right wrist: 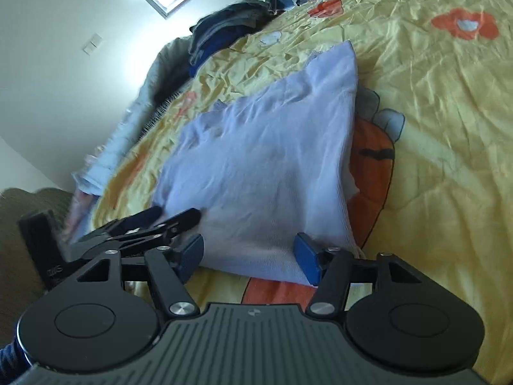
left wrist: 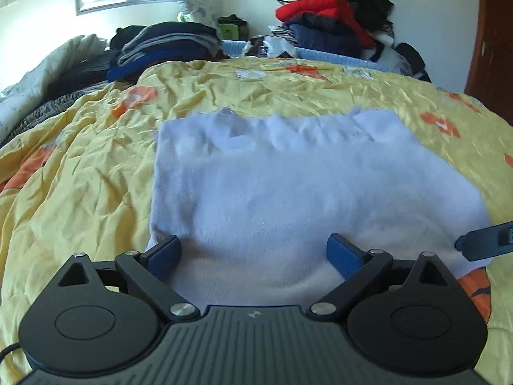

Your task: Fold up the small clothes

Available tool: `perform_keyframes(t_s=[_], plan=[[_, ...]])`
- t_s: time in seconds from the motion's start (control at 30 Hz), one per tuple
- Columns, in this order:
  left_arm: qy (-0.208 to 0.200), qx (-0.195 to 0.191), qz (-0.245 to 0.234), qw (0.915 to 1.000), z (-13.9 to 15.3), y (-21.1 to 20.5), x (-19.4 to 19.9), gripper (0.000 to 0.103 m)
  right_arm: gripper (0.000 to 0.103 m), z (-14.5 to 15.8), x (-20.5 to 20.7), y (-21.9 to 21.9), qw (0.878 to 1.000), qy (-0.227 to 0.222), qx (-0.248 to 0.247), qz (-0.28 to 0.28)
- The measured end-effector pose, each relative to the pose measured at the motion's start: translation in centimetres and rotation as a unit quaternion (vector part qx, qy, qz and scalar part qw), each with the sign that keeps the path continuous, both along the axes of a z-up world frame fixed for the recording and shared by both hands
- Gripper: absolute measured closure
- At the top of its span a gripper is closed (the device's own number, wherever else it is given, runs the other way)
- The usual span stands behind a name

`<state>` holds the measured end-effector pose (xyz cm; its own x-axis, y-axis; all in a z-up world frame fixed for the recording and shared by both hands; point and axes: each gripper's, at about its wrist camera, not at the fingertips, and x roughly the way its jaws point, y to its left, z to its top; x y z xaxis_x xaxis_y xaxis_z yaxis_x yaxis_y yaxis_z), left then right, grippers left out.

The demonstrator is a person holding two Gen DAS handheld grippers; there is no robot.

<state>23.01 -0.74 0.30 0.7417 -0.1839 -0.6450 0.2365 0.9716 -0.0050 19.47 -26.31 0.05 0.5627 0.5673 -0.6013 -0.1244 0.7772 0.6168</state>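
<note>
With both tongs, left (left wrist: 253, 255) and right (right wrist: 250, 258), standing apart over the near edge of the cloth (left wrist: 288, 176), we risk pinching the quilt (left wrist: 96, 160) underneath too.

My left claw (left wrist: 253, 252) is black with blue pads (left wrist: 343, 253). My right claw (right wrist: 250, 253) looks the same. The cloth (left wrist: 288, 186) is pale bluish white. The bed cover (left wrist: 89, 166) is yellow with orange and white flowers. One pile (left wrist: 323, 9) has red, black and dark blue clothes.
</note>
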Motion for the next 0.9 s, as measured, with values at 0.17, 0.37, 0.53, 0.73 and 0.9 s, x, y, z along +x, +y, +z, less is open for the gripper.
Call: perform_keyframes(t_s=[0.17,0.37,0.53,0.73,0.9], plan=[[0.012,0.01,0.004,0.9999,1.5,-0.3,0.4,0.004,0.04,1.0,1.2,-1.3,0.999,0.039,0.028,-0.01],[-0.031,0.039,-0.019,0.9986,4.6,-2.6,3.5,0.004,0.029,2.9,6.1,-5.9,0.981,0.016,0.18,-0.075],[0.03,0.052,0.037,0.9975,2.4,-3.1,11.3,0.004,0.029,2.4,14.5,-5.9,0.984,0.03,0.157,-0.081],[0.035,0.026,0.07,0.9966,0.0,-1.2,14.1,0.0,0.047,-2.0,19.6,-6.0,0.986,0.08,0.111,-0.099],[0.028,0.031,0.069,0.9968,0.2,-1.3,14.1,0.0,0.056,-2.9,19.1,-6.8,0.986,0.071,0.118,-0.097]])
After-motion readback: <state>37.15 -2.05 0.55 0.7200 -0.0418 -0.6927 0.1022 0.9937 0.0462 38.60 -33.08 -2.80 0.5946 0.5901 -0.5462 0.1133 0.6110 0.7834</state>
